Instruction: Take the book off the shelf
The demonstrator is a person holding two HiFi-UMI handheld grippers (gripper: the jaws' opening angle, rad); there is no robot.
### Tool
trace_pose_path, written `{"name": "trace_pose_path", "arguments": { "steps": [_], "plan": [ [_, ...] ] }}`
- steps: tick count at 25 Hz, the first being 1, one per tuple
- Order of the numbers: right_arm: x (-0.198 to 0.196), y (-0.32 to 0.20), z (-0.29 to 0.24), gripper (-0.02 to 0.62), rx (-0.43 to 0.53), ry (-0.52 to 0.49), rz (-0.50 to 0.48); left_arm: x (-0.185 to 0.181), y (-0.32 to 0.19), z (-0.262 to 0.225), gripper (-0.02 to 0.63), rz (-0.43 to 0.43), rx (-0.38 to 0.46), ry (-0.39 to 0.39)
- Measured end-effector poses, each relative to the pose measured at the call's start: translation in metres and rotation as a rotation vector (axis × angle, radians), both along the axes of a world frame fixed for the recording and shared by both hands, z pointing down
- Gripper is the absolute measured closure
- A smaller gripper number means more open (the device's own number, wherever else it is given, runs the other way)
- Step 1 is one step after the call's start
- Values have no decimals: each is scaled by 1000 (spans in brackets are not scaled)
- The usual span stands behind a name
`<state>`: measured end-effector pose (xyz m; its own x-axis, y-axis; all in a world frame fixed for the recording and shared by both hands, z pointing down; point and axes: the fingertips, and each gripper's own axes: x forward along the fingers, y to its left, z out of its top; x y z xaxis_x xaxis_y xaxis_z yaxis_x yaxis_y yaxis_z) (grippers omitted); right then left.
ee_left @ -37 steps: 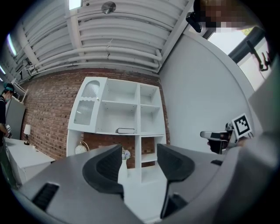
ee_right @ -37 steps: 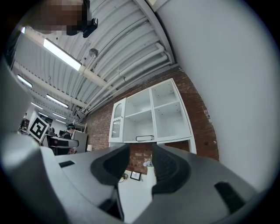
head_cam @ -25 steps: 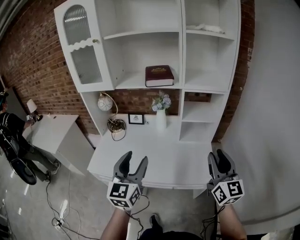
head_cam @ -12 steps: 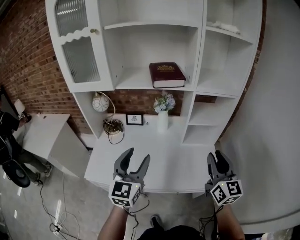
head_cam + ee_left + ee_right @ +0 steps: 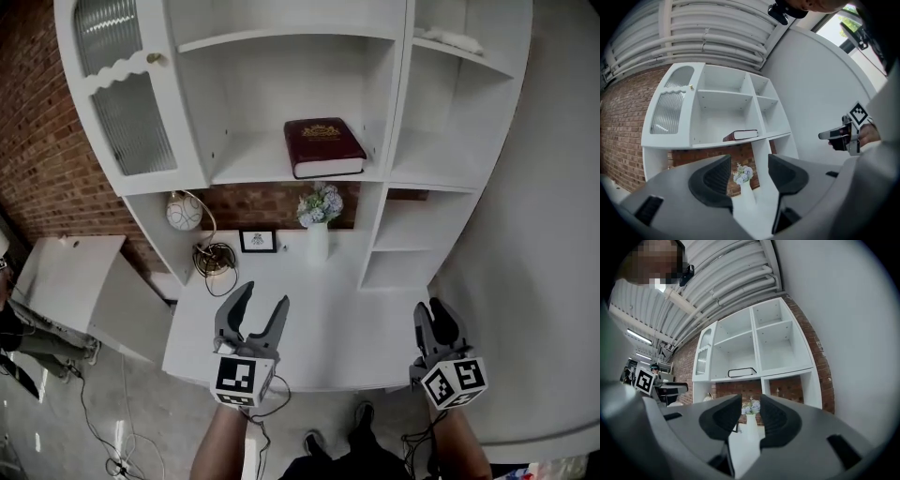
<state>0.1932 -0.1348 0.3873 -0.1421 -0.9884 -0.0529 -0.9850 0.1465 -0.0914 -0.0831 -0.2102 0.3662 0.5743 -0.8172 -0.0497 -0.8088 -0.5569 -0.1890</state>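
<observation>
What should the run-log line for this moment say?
phase: pre-grasp | book: flat on shelf, untouched | left hand-held gripper: open, empty | right hand-held gripper: open, jaws just closing, nothing between them

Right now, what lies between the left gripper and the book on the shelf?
In the head view: bare desk top, then the vase of flowers, standing below the shelf under the book. The left gripper is open, empty.

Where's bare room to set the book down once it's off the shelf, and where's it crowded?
Free: the desk's front half, between the vase and the front edge; also the shelf board left of the book. Crowded: the desk's back strip, where globe, cable coil and picture frame sit left of the vase.
</observation>
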Motion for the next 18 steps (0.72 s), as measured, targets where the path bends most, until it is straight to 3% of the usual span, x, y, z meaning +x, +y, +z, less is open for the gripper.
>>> {"name": "trace_pose_path", "arguments": {
  "steps": [7, 13, 16, 18],
  "plan": [
    [31, -42, -3, 482, 27, -46, -30, 47, -32, -41, 359, -18, 150, -154],
    [47, -88, -18, 485, 73, -64, -108, 80, -75, -75, 359, -82, 308, -386],
    [63, -107, -16, 486, 76, -96, -121, 90, -105, -89, 359, -138, 342, -495],
    [71, -117, -13, 491, 69, -112, -125, 95, -126, -92, 359, -172, 356, -610]
  ]
}}
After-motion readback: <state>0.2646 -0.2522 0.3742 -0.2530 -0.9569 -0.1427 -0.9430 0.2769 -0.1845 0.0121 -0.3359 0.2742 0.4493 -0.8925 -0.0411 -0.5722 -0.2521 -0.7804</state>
